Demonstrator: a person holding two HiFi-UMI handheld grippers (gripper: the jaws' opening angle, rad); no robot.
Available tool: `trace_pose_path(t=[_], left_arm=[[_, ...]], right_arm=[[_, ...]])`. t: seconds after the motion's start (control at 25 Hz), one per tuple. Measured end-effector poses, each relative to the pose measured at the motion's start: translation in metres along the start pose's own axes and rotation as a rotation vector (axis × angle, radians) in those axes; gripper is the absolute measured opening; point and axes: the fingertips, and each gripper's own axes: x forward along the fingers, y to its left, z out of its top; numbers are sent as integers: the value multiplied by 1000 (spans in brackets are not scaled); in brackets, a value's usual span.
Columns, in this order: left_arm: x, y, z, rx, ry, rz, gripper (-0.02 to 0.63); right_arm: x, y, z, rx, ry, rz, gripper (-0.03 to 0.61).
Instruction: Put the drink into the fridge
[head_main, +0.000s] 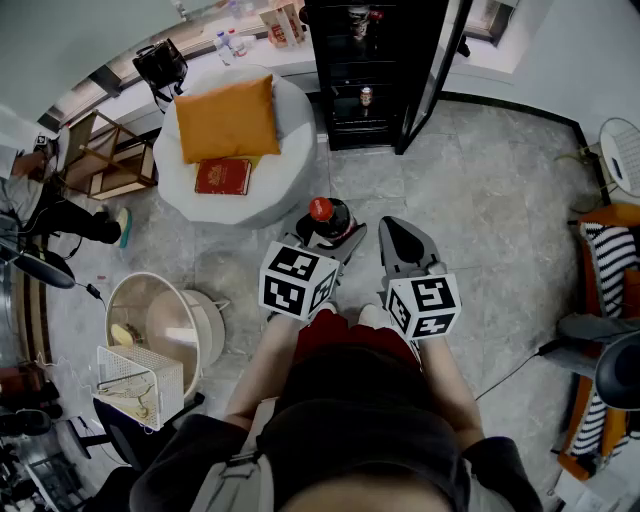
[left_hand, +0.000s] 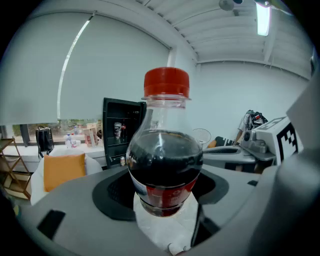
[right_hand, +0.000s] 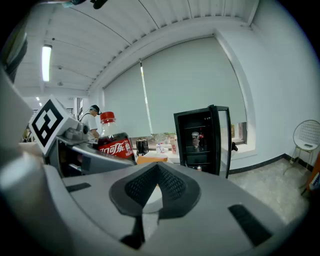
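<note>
Jaws of the left gripper (head_main: 330, 230) clamp wide around the upright cola bottle (left_hand: 165, 165), cap up. The right gripper (head_main: 402, 240) sits just to its right, closed and empty. Far ahead, well apart, stands the fridge (head_main: 365, 90), its door open on the right.

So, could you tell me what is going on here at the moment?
A person holds a claw in each hand. The left claw is clamped on a cola bottle with a red cap, held upright. The right claw is shut and empty beside it. The black fridge is ahead with its door open, some way off, so the bottle is not yet inside.
</note>
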Motion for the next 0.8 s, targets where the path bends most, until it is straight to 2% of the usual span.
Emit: trace_pose_path(t=[0.36, 0.8], left_arm=[[13, -10, 0, -8, 13, 13, 319], [37, -27, 1, 6, 39, 3, 319]], right_arm=[[-5, -17, 1, 3, -5, 13, 15], [-15, -52, -4, 50, -12, -17, 17]])
